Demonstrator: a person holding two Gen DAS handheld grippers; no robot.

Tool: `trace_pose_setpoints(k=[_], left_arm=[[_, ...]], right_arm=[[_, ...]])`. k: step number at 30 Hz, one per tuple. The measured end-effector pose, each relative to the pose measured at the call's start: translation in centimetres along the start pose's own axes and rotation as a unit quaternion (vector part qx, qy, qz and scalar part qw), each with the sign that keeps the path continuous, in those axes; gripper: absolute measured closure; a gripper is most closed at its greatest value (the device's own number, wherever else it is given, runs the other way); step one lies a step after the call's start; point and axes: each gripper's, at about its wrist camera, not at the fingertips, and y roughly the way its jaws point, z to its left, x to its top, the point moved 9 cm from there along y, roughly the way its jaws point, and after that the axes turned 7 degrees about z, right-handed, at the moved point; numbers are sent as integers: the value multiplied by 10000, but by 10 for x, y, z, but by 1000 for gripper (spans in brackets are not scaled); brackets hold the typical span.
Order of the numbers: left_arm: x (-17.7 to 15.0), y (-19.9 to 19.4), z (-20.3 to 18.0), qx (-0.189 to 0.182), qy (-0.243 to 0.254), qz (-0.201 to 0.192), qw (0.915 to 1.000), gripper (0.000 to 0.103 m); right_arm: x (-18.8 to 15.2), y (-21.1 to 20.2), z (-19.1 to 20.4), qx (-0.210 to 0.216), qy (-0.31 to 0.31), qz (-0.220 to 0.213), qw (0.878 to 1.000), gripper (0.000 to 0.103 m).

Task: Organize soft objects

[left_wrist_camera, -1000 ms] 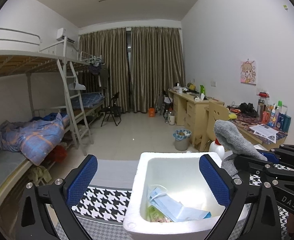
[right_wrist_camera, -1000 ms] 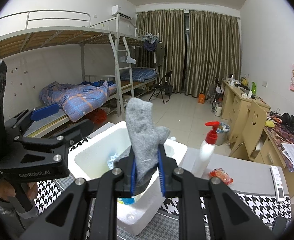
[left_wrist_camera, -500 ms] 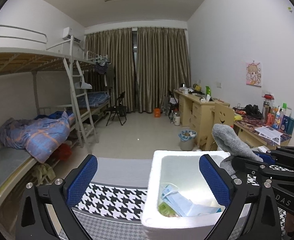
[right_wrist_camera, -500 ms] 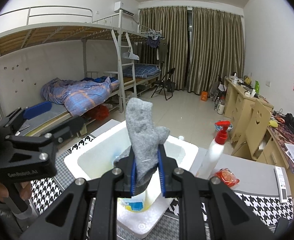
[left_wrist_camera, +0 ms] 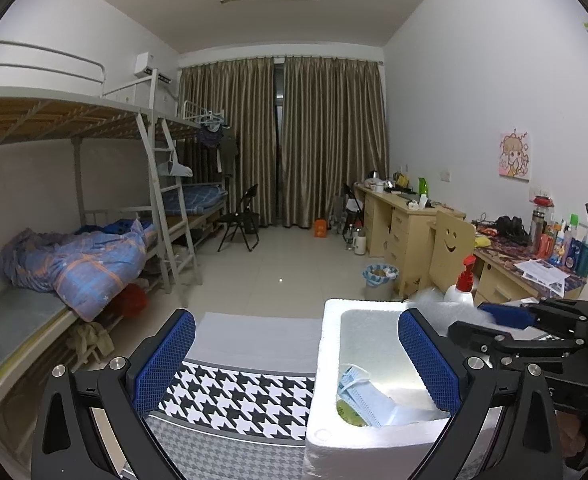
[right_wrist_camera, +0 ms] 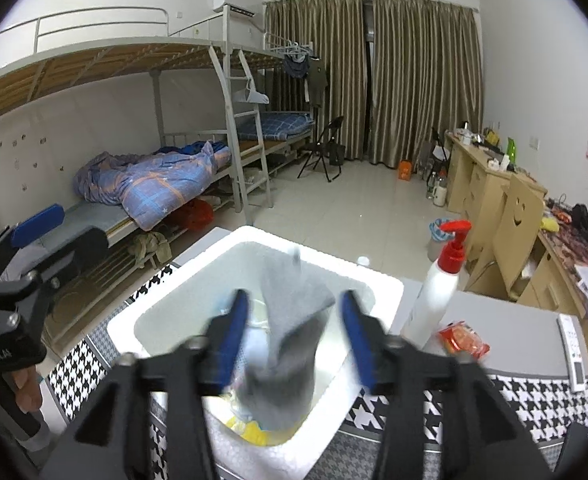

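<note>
Right gripper (right_wrist_camera: 292, 330): jaws just opened, pads clear of grey sock (right_wrist_camera: 290, 344), nothing gripped. Sock blurred, between blue pads, over white foam box (right_wrist_camera: 378, 304), above blue masks (left_wrist_camera: 368, 394) inside. Left gripper (left_wrist_camera: 296, 364): wide open, empty, beside box. Past box: white pump bottle (right_wrist_camera: 440, 288), red packet (right_wrist_camera: 464, 338) on houndstooth cloth (left_wrist_camera: 238, 396).
</note>
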Motion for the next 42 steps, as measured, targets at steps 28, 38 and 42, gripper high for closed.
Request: trace_pose_setpoints(k=[28,38,42], left_arm=[[-2,-29,-29,-187,209,-173,9995,1],[-3,-51,-40,-289,299,-335,9986,1],[-4,-59,-43,-346,287,-365,9983,1]], right_arm=[[-5,-58,-8,-315,-20,-659,9973,7],[-15,-81,-12,-361,30,-834,9959,7],[-19,-90,-13,-381,83,-925,9949,7]])
